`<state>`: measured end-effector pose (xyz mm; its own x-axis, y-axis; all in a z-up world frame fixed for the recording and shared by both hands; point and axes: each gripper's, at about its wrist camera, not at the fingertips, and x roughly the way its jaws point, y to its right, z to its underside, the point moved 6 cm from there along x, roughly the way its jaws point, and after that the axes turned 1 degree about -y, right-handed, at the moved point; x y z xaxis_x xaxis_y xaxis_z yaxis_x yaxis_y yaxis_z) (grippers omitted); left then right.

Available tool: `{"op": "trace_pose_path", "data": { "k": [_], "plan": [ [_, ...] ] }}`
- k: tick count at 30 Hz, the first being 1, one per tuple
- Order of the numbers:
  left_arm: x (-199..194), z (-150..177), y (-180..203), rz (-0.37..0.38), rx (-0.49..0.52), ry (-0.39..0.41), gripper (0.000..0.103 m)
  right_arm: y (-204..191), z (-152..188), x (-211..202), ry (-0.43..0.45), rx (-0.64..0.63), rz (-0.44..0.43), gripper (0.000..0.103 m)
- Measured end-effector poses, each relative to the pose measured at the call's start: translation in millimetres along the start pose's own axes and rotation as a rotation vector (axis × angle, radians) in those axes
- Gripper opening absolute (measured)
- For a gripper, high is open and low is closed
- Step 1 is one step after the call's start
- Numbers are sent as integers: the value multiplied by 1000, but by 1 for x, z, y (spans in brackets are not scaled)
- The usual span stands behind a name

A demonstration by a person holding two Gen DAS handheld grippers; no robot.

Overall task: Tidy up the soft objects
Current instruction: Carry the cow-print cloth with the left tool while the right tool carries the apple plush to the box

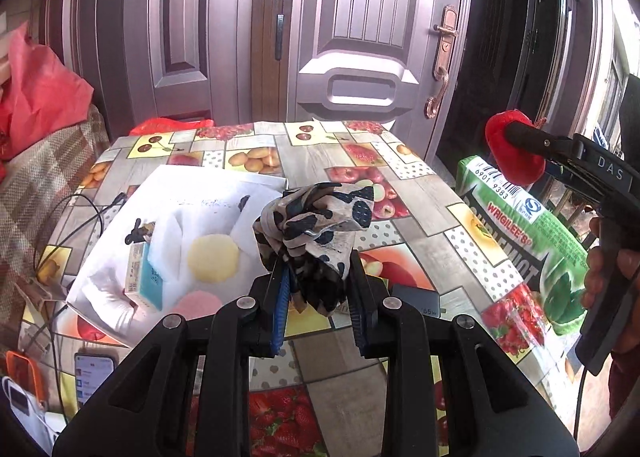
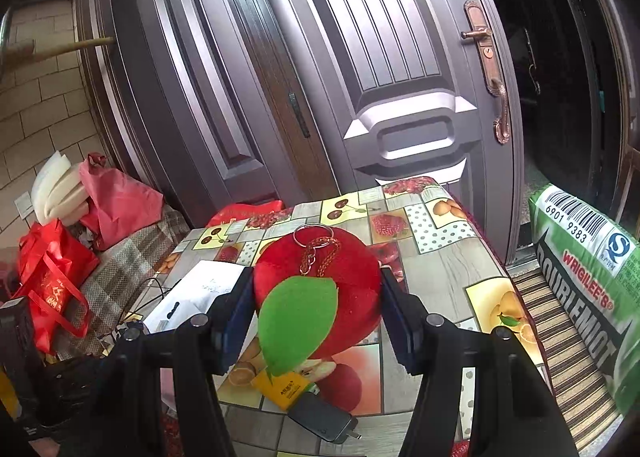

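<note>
My left gripper (image 1: 316, 277) is shut on a bunched black-and-cream patterned cloth (image 1: 316, 225) and holds it above the fruit-print table (image 1: 420, 193). My right gripper (image 2: 318, 297) is shut on a red plush apple (image 2: 344, 281) with a green felt leaf (image 2: 298, 327) and a metal key ring (image 2: 314, 235). It holds the apple above the table (image 2: 440, 257). The right gripper and the plush apple (image 1: 514, 155) also show at the right of the left wrist view, raised past the table's right edge.
A white sheet (image 1: 208, 193) on the table carries a yellow round pad (image 1: 212, 259), a pink pad (image 1: 196, 305), a small box (image 1: 146, 277) and white foam. A yellow card (image 2: 286, 387) and a dark charger (image 2: 324, 419) lie near the front. A green Wrigley-print pillow (image 2: 588, 257) stands at right. Red bags (image 2: 52, 285) sit at left.
</note>
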<state>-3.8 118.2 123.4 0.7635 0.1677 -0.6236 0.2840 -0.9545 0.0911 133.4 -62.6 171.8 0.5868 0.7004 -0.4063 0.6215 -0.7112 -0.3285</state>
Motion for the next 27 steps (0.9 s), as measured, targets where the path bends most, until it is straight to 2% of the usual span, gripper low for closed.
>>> {"op": "trace_pose_path", "data": {
  "k": [10,27],
  "plan": [
    [-27,1,-13,-23,-46,52,25,-31,-1,-21,32,-65,-46,60],
    [-36,0,-25,-58,-77,70,25,-57,-2,-32,45,-120,-95,60]
  ]
}}
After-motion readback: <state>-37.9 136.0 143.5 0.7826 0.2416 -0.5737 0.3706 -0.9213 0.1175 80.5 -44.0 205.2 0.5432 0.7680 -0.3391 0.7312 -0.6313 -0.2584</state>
